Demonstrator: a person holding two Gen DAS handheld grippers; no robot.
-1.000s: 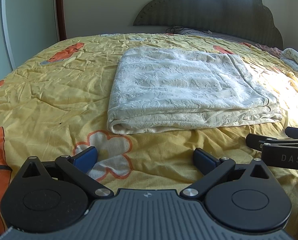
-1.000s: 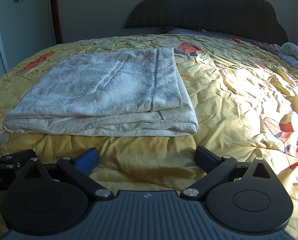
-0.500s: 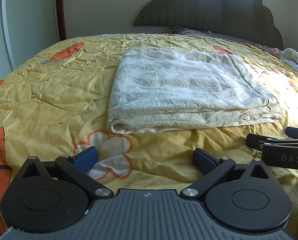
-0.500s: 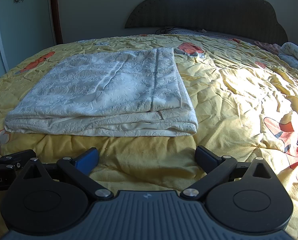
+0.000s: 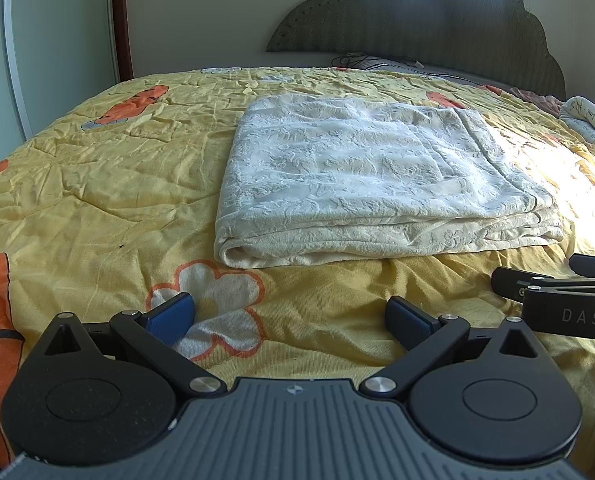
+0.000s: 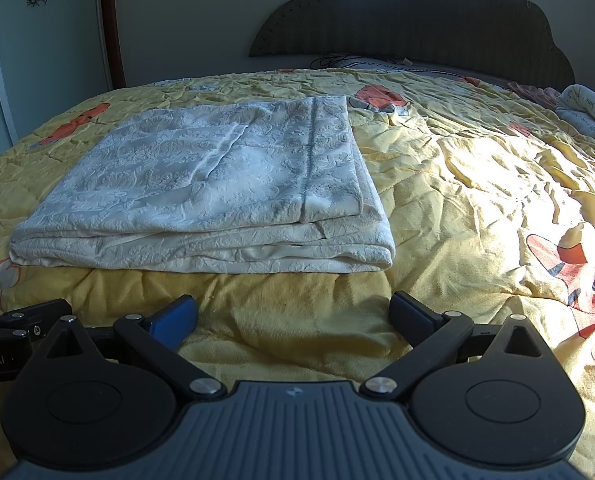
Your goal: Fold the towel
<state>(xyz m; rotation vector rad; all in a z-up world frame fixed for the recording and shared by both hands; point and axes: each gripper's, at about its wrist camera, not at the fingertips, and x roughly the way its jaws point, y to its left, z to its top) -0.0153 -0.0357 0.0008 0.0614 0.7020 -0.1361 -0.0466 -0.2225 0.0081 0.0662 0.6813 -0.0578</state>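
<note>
White folded towel (image 5: 369,176) (on bedspread (image 5: 109,184))

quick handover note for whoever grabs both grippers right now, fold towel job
Left gripper: open, empty, low over the yellow patterned quilt, short of the towel's near edge.
Right gripper: open, empty, likewise short of the near edge, by the right corner.
The cream embossed towel lies flat mid-bed as a layered rectangle, rounded fold on its left side, stacked edges facing the grippers. Neither gripper touches it.
Done: several folds are already in, judging by the layers.
Left: probably one more fold at most, or just squaring up the slightly offset top layer near the right corner.
</note>
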